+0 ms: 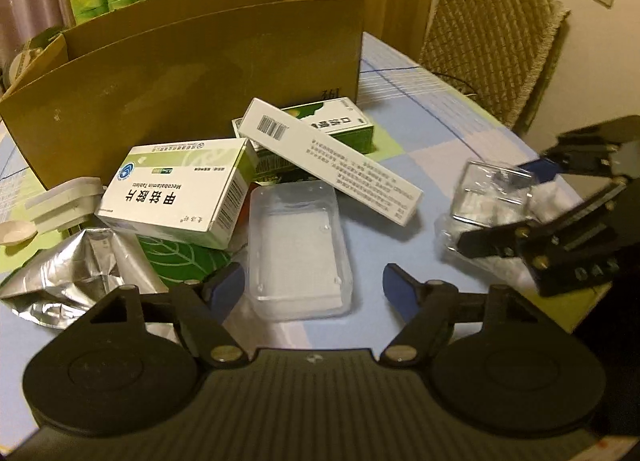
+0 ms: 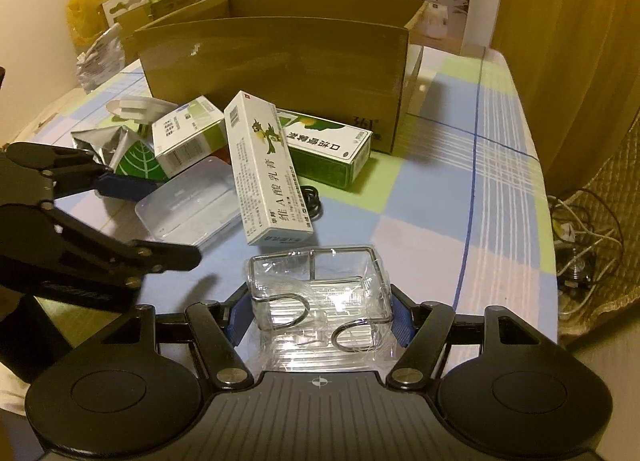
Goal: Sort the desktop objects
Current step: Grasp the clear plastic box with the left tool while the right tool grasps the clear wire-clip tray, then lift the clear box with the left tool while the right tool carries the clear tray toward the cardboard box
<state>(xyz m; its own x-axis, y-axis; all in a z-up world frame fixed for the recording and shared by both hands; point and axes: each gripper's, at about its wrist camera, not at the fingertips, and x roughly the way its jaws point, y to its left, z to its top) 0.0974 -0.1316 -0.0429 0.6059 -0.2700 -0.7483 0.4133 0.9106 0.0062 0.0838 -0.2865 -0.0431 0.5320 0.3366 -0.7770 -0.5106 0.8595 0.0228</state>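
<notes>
The clear plastic case with bent wire clips [image 2: 320,301] sits between the blue pads of my right gripper [image 2: 318,315], which press against its two sides, low over the blue part of the checked tablecloth [image 2: 460,189]. From my left wrist view the same case [image 1: 492,193] shows at the right, with my right gripper [image 1: 552,197] closed around it. My left gripper [image 1: 313,289] hangs with its jaws wide apart and nothing between them, just in front of the shallow translucent plastic tray [image 1: 298,249]. Beyond the tray a long white carton with a barcode [image 1: 328,159] leans across a green and white medicine box [image 1: 336,129]. To the left lies a white and green tablet box [image 1: 176,193], and a crumpled silver foil pouch [image 1: 76,281] lies near it. Behind them all stands a large open brown cardboard box [image 1: 192,73], touching the green and white medicine box.
</notes>
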